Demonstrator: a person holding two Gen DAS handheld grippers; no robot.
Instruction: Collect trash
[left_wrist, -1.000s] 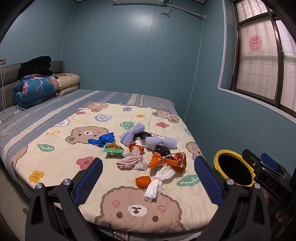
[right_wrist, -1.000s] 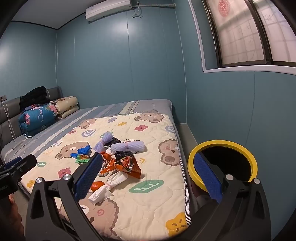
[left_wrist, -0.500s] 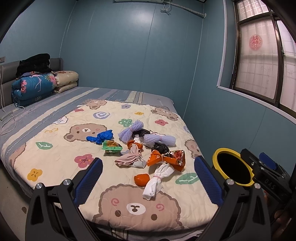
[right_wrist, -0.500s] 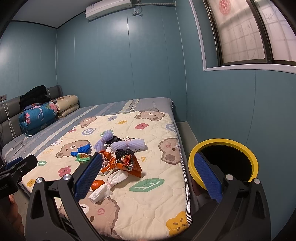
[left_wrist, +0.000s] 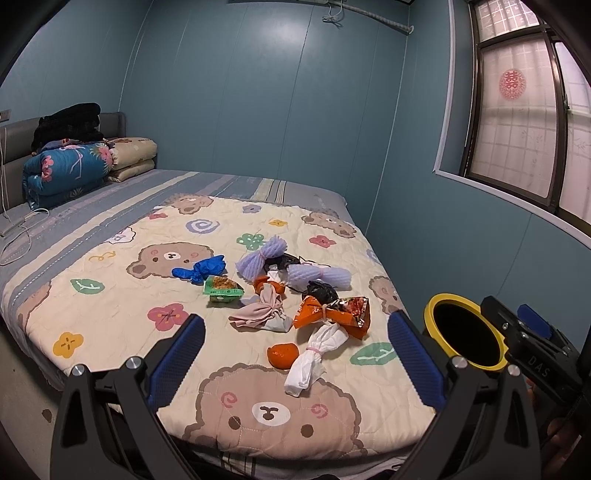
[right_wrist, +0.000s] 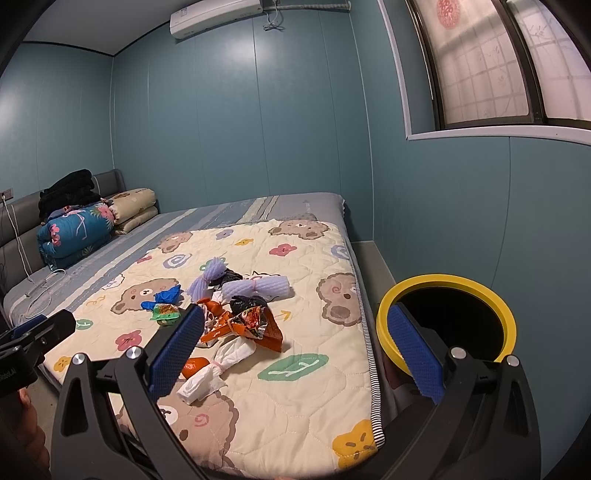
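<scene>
Both claws held above the foot of the bed, spread wide, nothing between the pads: left claw (left_wrist: 295, 354), right claw (right_wrist: 295, 350).

Trash lies clustered mid-quilt (left_wrist: 110, 302) on the bed. Count from the left wrist view:
- two lilac foam-net bundles (left_wrist: 258, 258), (left_wrist: 319, 277)
- one blue glove (left_wrist: 199, 270)
- one green snack packet (left_wrist: 221, 290)
- one pink tied cloth bundle (left_wrist: 260, 314)
- one black bag knot (left_wrist: 319, 291)
- one orange snack wrapper (left_wrist: 332, 314), tied at the middle
- one white tied bag (left_wrist: 314, 358), nearest the claws
- two orange fruit pieces (left_wrist: 282, 355), (left_wrist: 267, 286); the second partly hidden.

One yellow-rimmed bin (right_wrist: 443, 284) stands beside the bed's right edge, mouth dark. Two folded quilts (left_wrist: 66, 166), (left_wrist: 133, 158) sit at the headboard.
</scene>
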